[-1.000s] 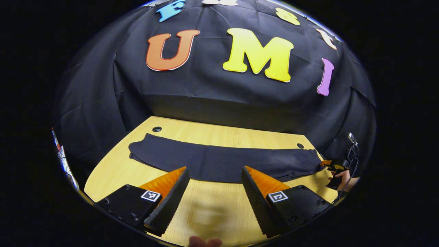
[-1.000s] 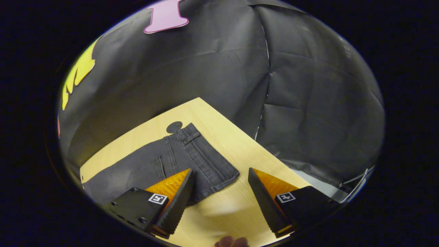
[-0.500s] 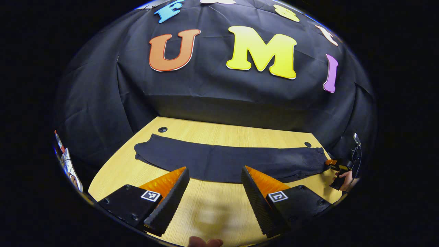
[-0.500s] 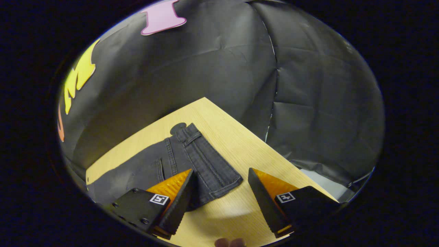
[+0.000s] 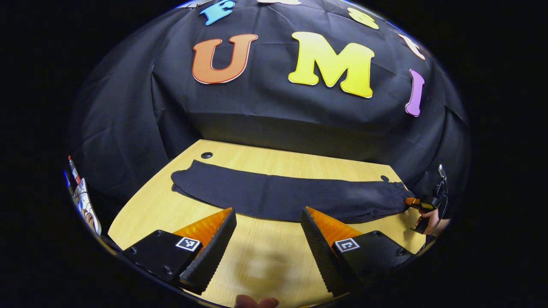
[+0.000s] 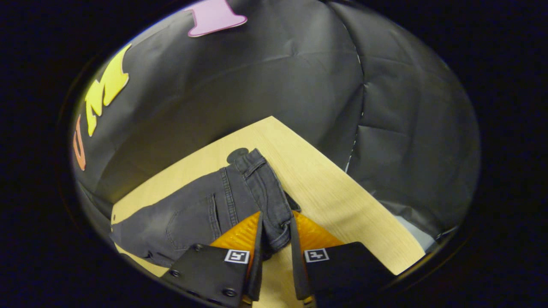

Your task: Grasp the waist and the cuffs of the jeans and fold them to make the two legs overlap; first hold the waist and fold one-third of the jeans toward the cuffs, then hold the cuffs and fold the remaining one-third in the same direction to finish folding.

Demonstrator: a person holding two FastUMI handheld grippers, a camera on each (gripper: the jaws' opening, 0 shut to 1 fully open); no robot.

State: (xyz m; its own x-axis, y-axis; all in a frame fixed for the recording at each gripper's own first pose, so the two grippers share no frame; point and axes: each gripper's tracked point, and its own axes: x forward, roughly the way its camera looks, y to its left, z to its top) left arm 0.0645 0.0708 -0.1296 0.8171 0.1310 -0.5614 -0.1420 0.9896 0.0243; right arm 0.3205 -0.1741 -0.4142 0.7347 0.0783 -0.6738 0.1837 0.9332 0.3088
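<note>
Two grippers: right gripper [image 6: 276, 233] clamped on jeans [image 5: 282, 196] waist [image 6: 274, 205]; left gripper [image 5: 267, 237] spread wide, empty; waist-fold step; next, carry waist toward cuffs.

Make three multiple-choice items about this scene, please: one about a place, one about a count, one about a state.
1. Where do the jeans lie?
A. on the wooden table
B. on the floor
C. over a chair

2. How many round holes show in the table top in the left gripper view?
A. none
B. two
C. five

3. What is the right gripper doing?
A. standing wide open
B. holding a cuff
C. pinching the waistband

Answers: 1 A, the jeans are stretched flat across the wood. 2 B, one hole near each far corner. 3 C, both fingers press the bunched waistband; the left gripper stands open.
</note>
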